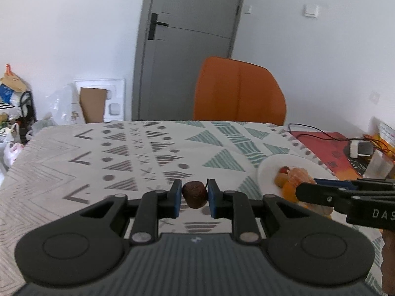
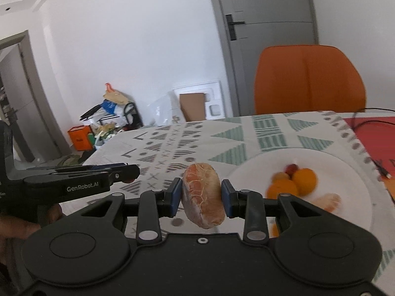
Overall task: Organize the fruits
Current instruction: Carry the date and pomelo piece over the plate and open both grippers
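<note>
My left gripper [image 1: 194, 196] is shut on a small dark brown round fruit [image 1: 194, 194] and holds it above the patterned tablecloth. My right gripper [image 2: 200, 196] is shut on a peeled orange piece [image 2: 203, 194], held above the table just left of the white plate [image 2: 350, 192]. The plate holds two oranges [image 2: 304, 180], a small red fruit [image 2: 291, 168], a yellowish fruit and a peeled segment [image 2: 328, 202]. In the left wrist view the plate [image 1: 267, 172] lies to the right, with the right gripper [image 1: 306, 192] over its near side. In the right wrist view the left gripper [image 2: 130, 172] is at the left.
The table carries a patterned cloth [image 1: 148, 153]. An orange chair [image 1: 238, 91] stands behind the far edge. A red mat [image 1: 323, 145] with cables and a small white device [image 1: 359, 148] lies at the right. Bags and boxes [image 2: 111, 113] sit on the floor to the left.
</note>
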Demonstrator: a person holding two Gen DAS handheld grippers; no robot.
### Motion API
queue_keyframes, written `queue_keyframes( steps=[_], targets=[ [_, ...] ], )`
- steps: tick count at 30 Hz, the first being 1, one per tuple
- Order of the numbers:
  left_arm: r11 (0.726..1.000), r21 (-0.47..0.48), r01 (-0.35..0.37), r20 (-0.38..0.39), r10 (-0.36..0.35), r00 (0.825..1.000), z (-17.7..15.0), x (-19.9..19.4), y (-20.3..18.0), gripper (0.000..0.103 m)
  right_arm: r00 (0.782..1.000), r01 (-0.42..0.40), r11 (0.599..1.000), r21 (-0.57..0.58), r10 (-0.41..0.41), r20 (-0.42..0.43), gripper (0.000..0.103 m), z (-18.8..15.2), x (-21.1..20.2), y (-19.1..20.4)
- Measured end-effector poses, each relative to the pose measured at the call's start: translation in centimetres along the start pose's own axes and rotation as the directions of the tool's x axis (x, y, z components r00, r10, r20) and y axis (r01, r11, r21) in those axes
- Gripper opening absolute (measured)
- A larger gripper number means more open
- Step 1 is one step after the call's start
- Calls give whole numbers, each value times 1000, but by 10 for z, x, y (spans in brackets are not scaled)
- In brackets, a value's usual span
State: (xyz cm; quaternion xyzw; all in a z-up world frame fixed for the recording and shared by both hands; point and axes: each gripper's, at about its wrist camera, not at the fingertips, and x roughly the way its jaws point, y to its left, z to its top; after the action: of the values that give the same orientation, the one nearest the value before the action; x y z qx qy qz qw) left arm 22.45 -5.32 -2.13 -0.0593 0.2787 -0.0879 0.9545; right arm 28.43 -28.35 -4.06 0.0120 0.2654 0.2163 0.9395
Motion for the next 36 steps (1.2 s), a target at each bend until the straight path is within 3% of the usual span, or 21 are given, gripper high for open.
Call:
queue_keyframes(
  steps=[16, 28, 36],
  targets=[
    [991, 86, 98, -31, -96, 995, 0, 27, -59, 21, 995, 95, 987, 132, -98, 16, 33, -23, -18, -65],
    [975, 120, 186, -61, -179, 982, 0, 46, -98, 22, 987, 146, 970, 196, -155, 33, 33, -28, -30, -97],
    [985, 91, 150, -51, -145, 988, 3, 41, -86, 25, 982, 168, 959, 227, -182, 42, 33, -26, -33, -108]
  ],
)
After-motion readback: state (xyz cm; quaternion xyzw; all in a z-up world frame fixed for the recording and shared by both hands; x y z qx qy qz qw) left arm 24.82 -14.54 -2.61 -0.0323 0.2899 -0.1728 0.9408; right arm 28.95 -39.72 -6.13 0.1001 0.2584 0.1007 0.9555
